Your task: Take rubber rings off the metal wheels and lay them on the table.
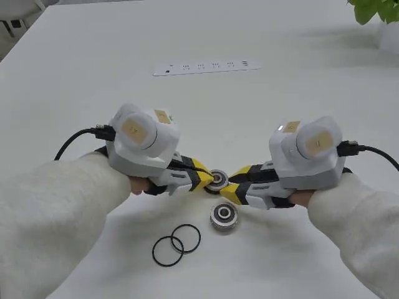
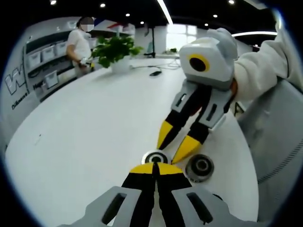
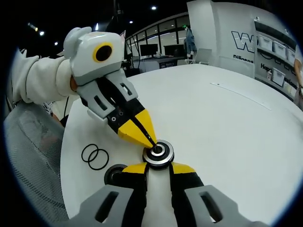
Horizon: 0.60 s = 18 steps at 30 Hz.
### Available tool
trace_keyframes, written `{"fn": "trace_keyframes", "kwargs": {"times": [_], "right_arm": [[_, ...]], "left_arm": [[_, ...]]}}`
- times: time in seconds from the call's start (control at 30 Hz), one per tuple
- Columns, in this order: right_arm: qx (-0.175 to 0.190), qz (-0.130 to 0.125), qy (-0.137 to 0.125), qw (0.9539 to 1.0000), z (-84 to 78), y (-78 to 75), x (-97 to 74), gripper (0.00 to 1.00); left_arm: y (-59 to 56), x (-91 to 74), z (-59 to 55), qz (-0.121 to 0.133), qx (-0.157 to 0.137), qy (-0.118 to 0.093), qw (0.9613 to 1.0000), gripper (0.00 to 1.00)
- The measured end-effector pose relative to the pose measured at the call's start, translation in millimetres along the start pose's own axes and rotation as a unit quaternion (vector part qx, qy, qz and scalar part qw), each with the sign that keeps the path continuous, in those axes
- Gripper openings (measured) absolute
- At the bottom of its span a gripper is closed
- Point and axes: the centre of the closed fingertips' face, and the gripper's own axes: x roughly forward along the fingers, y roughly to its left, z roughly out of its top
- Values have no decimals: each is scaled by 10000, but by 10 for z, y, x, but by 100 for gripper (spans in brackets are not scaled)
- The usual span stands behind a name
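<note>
The left gripper (image 1: 206,179) and the right gripper (image 1: 229,187) meet nose to nose over the desk (image 1: 249,112), with a metal wheel (image 1: 217,179) between them, just above the surface. In the right gripper view its own fingers (image 3: 182,168) stand apart at the wheel's width and seem to clamp its bright outer rim from both sides. The left gripper's fingers (image 3: 137,124) are pressed together into one point. That point rests on the wheel's face at the dark band between rim and hub. Whether it has caught anything there is too small to tell.

That band is probably the rubber ring to be taken off. The wheel looks like solid steel: stiff, smooth, heavy for its size, and likely to slip or spin in a light hold, so a firm grip across the rim suits it. The ring should be thin, soft and stretchy. It is best lifted at one edge with the closed point and peeled out, not pulled straight.

A second wheel (image 1: 224,215) lies flat just in front of the grippers and shows a similar dark band on its face. Two loose rubber rings (image 1: 176,244) lie overlapping on the desk near it.
</note>
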Motion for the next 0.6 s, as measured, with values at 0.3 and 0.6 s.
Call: {"fn": "trace_keyframes", "kwargs": {"times": [0.3,0.6], "right_arm": [[115,-101,92,9998,-45,-68,-13,4],[213,-331,162,9991,-24,-132,-32,0]], "left_arm": [[6,-2,2,-8,1,-31,10000,1],[2,13,-7,20,45,-19,10000,1]]}}
